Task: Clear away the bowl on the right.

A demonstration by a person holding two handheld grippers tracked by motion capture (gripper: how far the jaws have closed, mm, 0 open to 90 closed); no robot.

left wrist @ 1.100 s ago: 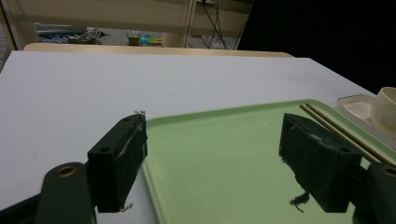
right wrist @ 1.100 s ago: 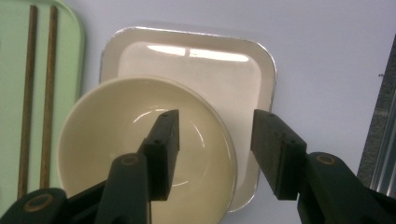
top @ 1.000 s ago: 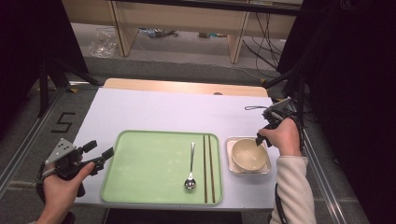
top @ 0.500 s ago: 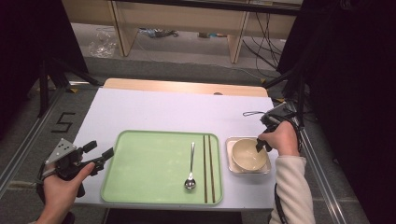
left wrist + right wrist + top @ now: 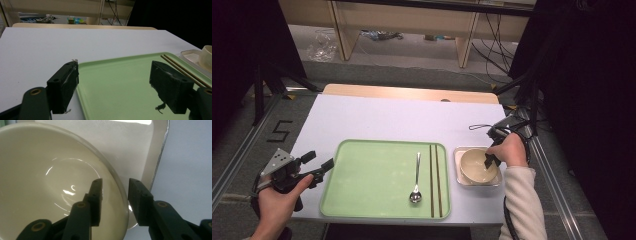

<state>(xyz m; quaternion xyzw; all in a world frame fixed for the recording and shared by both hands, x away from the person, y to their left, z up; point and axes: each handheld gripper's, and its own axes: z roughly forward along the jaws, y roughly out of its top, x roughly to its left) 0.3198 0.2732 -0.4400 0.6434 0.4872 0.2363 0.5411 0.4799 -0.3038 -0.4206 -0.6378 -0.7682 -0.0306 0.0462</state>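
A cream bowl point(image 5: 477, 166) point(image 5: 50, 182) sits in a small white square dish point(image 5: 458, 165) point(image 5: 140, 150), right of a green tray point(image 5: 372, 175) point(image 5: 120, 82). My right gripper point(image 5: 488, 161) point(image 5: 115, 182) points down over the bowl's right rim, one jaw inside and one outside. Its jaws have just been closing, and a gap still shows beside the rim. My left gripper point(image 5: 319, 160) point(image 5: 113, 66) stands open at the tray's left edge, one jaw over the table and one over the tray, holding nothing.
A metal spoon point(image 5: 417, 180) and a pair of dark chopsticks point(image 5: 434, 180) point(image 5: 180, 68) lie on the right part of the tray. The white table point(image 5: 402, 117) stretches bare behind the tray. Floor, shelving and cables lie beyond its far edge.
My right hand has come down onto the bowl's right rim. The left hand and everything on the tray have stayed put.
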